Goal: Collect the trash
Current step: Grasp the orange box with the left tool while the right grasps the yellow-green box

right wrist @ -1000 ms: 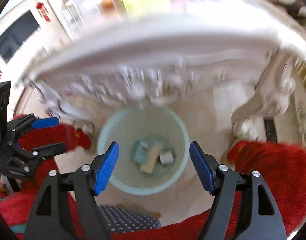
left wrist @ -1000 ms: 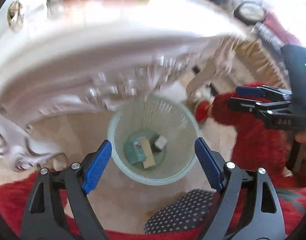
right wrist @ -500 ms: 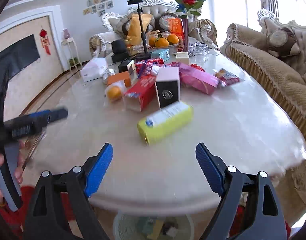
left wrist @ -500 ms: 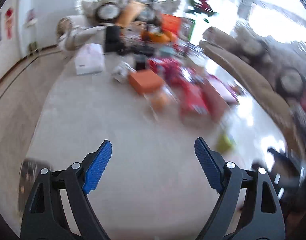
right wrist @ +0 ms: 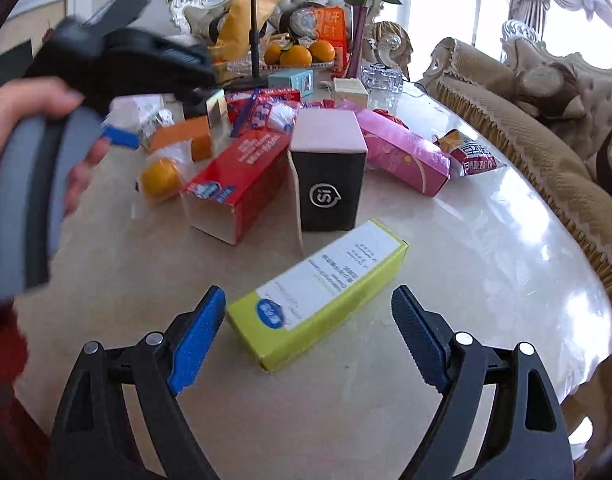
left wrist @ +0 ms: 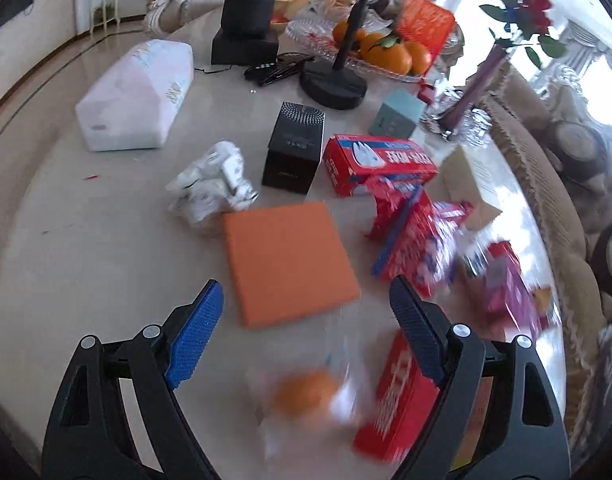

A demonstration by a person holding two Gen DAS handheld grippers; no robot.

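**Both grippers released over the littered bench**

The left gripper (left wrist: 306, 320) is spread wide and empty, with an orange box (left wrist: 286, 260) just ahead between its fingers and crumpled paper (left wrist: 212, 184) further ahead-left. The right gripper (right wrist: 307, 332) gapes too, a yellow box (right wrist: 317, 292) lying between its fingertips on the bench (right wrist: 485, 280).

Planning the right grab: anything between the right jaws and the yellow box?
Nothing. In the right wrist view, the open right gripper frames the yellow box directly.
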